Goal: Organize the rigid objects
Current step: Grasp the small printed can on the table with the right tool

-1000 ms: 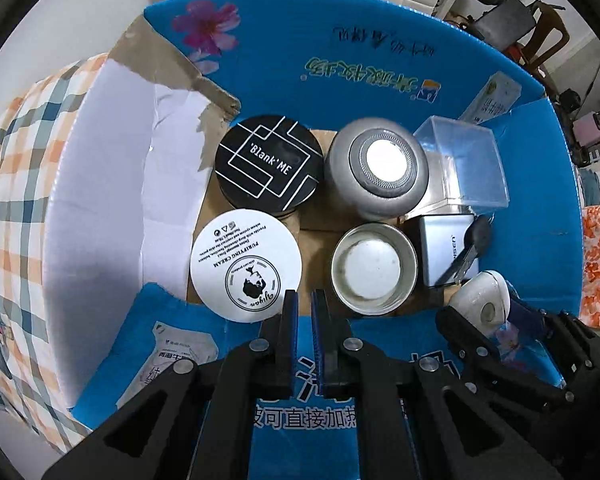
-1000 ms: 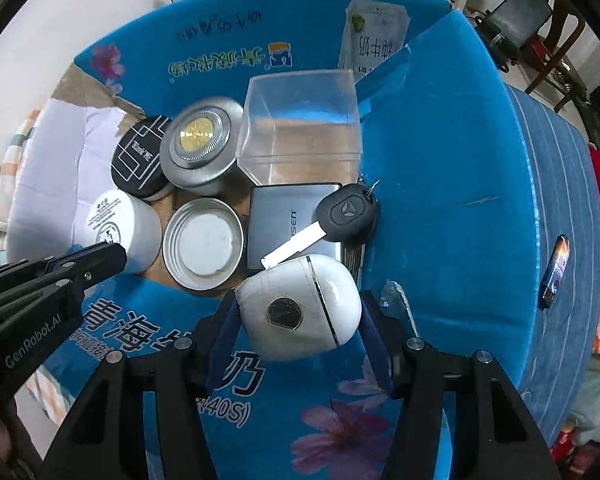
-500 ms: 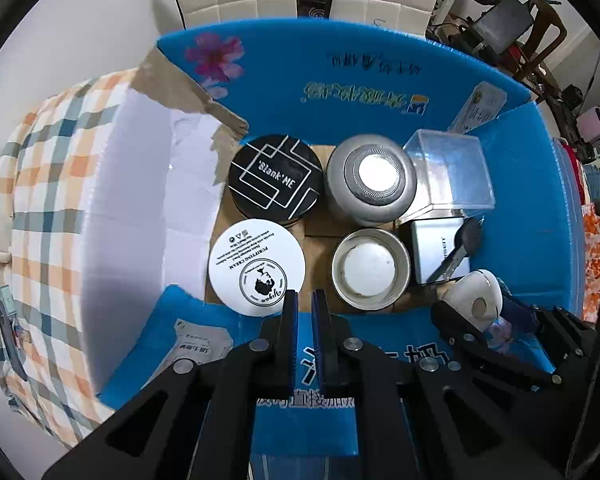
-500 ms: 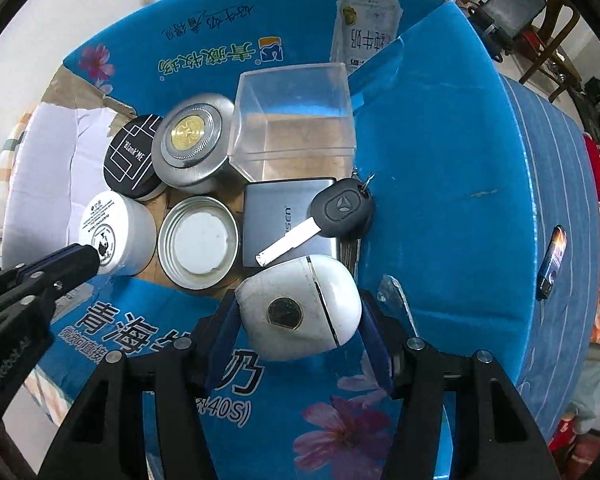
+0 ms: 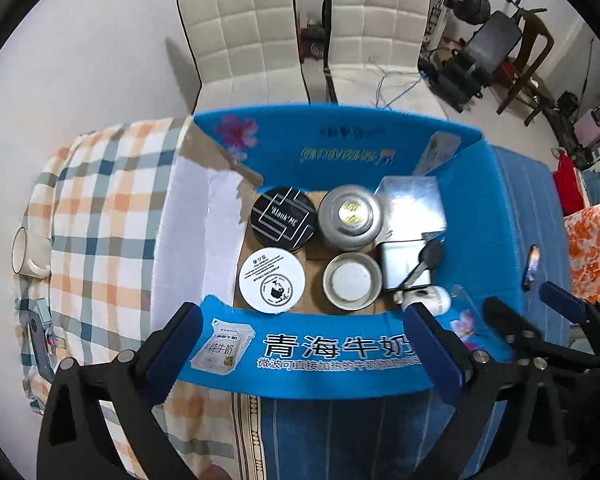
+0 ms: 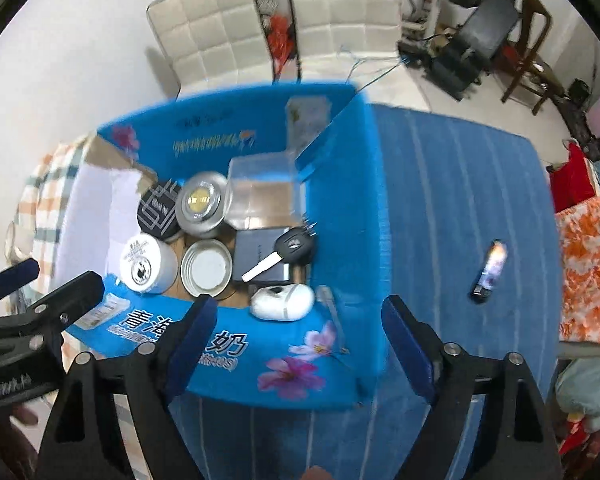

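Blue striped cloth covers the bench under the blue carton [image 6: 340, 216]. Both my right claw [image 6: 296, 344] and left claw [image 5: 300, 344] have pulled back, released and spread wide; the white case [image 6: 282, 301], dropped, rests inside at the carton's near wall; the lighter [image 6: 489, 270] remains outside

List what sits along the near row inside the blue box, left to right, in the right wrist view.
White cream jar → open round tin → white egg-shaped case
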Demonstrator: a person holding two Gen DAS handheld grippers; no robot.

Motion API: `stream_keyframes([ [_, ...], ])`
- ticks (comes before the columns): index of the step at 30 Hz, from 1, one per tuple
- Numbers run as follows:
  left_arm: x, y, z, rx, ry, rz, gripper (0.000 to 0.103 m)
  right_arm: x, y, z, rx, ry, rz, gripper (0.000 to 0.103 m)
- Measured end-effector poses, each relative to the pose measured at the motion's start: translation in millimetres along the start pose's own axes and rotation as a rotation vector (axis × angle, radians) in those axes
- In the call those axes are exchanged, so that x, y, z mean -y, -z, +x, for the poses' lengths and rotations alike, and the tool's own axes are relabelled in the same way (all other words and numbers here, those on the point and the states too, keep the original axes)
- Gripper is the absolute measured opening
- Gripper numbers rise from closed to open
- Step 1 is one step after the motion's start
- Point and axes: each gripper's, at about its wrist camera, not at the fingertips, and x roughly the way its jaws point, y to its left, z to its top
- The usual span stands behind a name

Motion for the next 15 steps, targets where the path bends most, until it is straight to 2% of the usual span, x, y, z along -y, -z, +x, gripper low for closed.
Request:
stream_keyframes([
  [4, 11.7, -1.3, -17.5, 0.044, 0.024, 0.001, 0.103, 39.1, 10.0, -39.9, 0.092, 0.057, 0.092, 0.090],
  [7, 24.5, -6.8, -15.9, 0.059, 0.043, -0.001, 0.103, 83.5, 15.7, -49.7, 0.134, 0.129, 0.219, 0.090],
  [12, 46.7, -17.4, 30.8, -0.006, 0.077, -0.035, 0.103, 166.5, 20.7, -10.7, 0.080, 0.197, 0.411, 0.090],
  [15, 60.1, -20.5, 66.2, -0.072, 0.084, -0.037, 0.103, 205.2, 24.1, 26.2, 0.012, 0.192, 0.490, 0.090],
])
